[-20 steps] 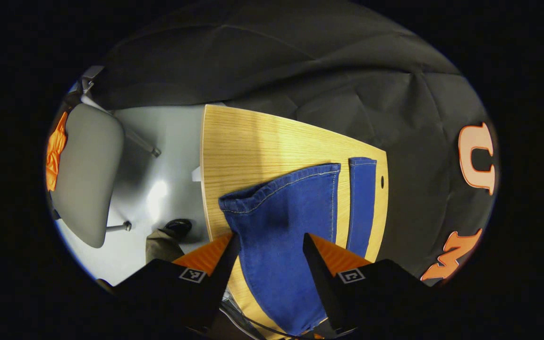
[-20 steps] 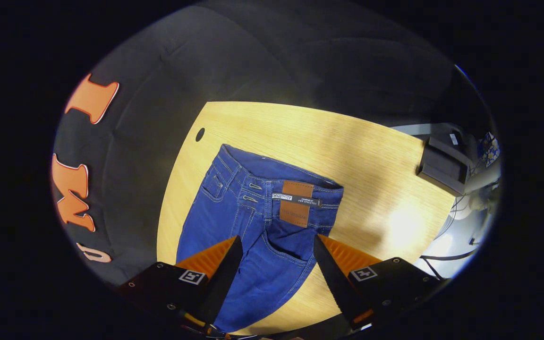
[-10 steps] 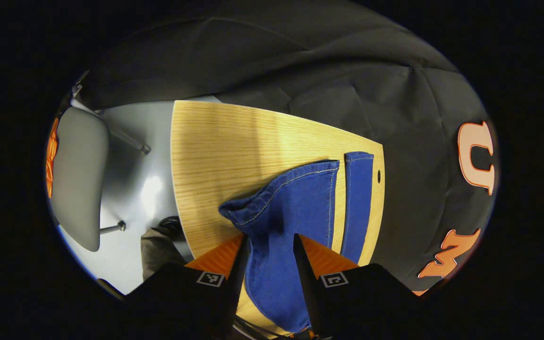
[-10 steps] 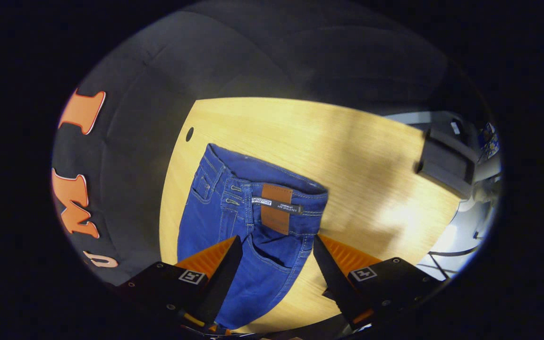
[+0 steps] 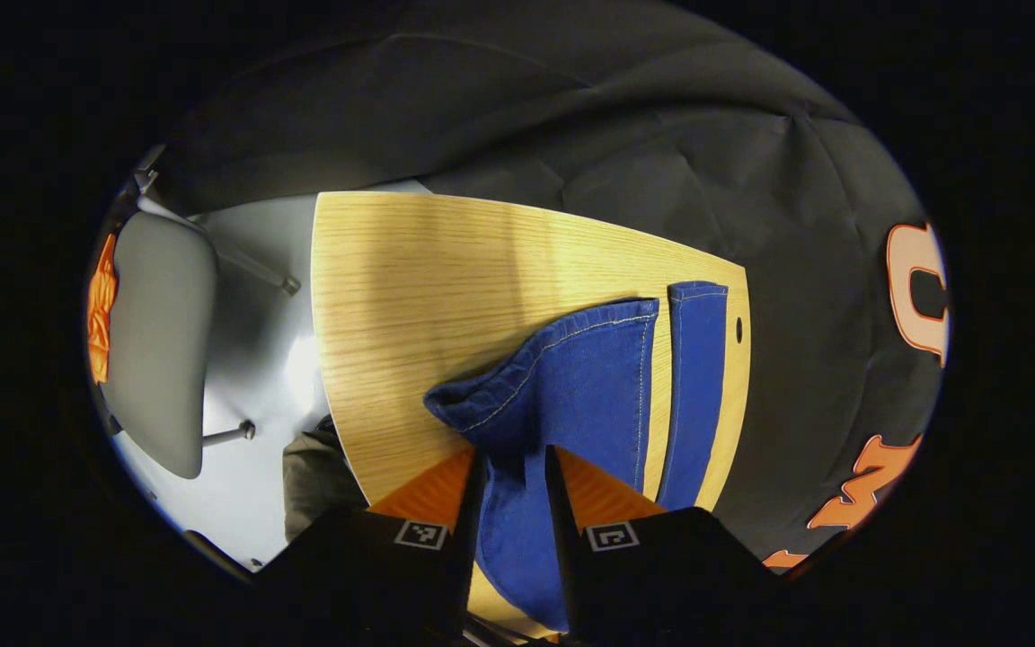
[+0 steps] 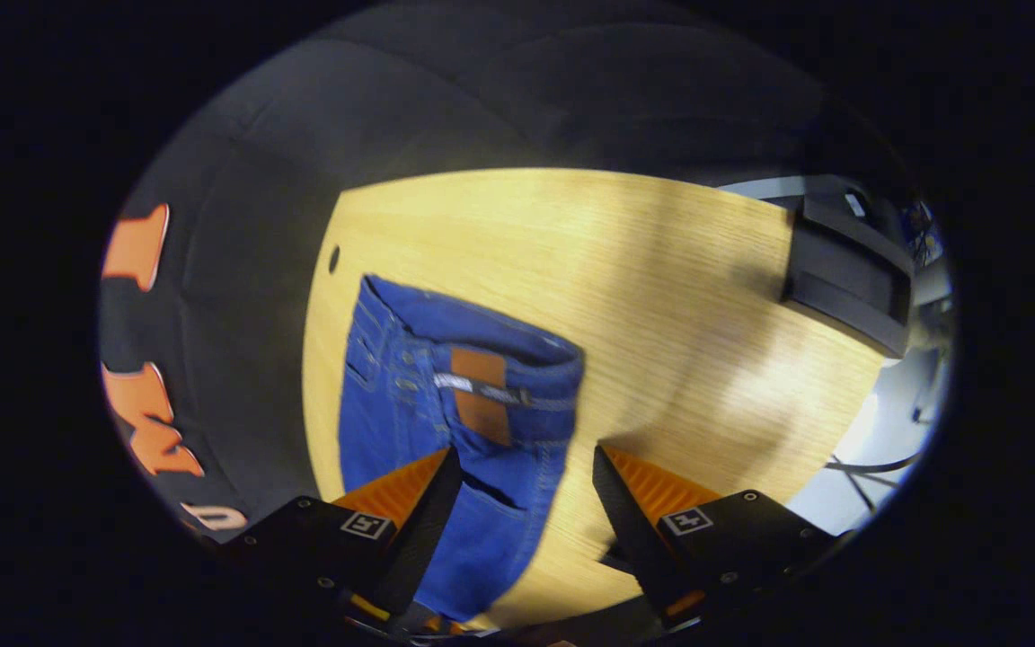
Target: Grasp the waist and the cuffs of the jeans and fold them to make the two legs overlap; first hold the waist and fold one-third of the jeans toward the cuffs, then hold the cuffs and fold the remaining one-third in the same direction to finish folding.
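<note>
Blue jeans lie on the wooden table [image 5: 428, 270]. In the left gripper view the near leg [image 5: 580, 386] bunches up at its cuff [image 5: 482, 400], and the far leg [image 5: 693, 377] lies flat beside it. My left gripper [image 5: 515, 454] is shut on the near leg just behind the cuff, denim pinched between its fingers. In the right gripper view the waist [image 6: 410, 341] with a brown leather patch [image 6: 480, 395] lies ahead. My right gripper [image 6: 525, 454] hangs open above the seat of the jeans, and its right finger is over bare table [image 6: 661, 296].
A grey chair [image 5: 158, 341] stands on the pale floor left of the table, with a person's trouser leg [image 5: 315, 476] by the table's edge. A black box [image 6: 845, 274] sits at the table's far right corner. A cable hole [image 6: 333, 260] pierces the tabletop near the wall.
My left gripper's fingers have closed step by step onto the near leg, bunching the cuff. My right gripper has drifted right, staying open, and the waist now sits further left in its view.
</note>
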